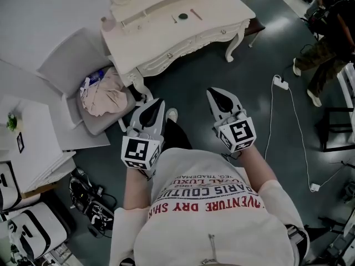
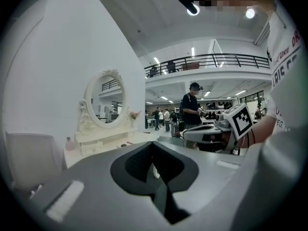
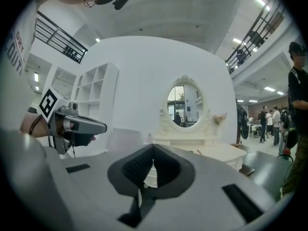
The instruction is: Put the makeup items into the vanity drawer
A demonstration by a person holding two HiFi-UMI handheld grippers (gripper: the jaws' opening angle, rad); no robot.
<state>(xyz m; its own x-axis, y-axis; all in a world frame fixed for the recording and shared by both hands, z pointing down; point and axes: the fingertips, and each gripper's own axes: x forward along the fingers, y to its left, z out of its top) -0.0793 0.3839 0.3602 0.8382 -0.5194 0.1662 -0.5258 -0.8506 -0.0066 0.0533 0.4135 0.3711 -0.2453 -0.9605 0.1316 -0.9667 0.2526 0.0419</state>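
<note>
The left hand-held gripper (image 1: 153, 108) and right hand-held gripper (image 1: 219, 98), both clenched and empty, hover side by side well short of the desk (image 1: 166, 40), where a round dark compact (image 1: 183, 16) and thin stick (image 1: 196, 14) lie far ahead.

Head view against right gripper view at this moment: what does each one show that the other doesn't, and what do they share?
Head view only: the pink cloth bundle heaped on a seat, the white power cable trailing at the right, and the black bags at lower left.
Right gripper view only: the glass face of the oval framed mirror and the white cubby shelf unit.
Both: the cream carved vanity table, the left gripper with jaws together, and the right gripper, shut on nothing.
</note>
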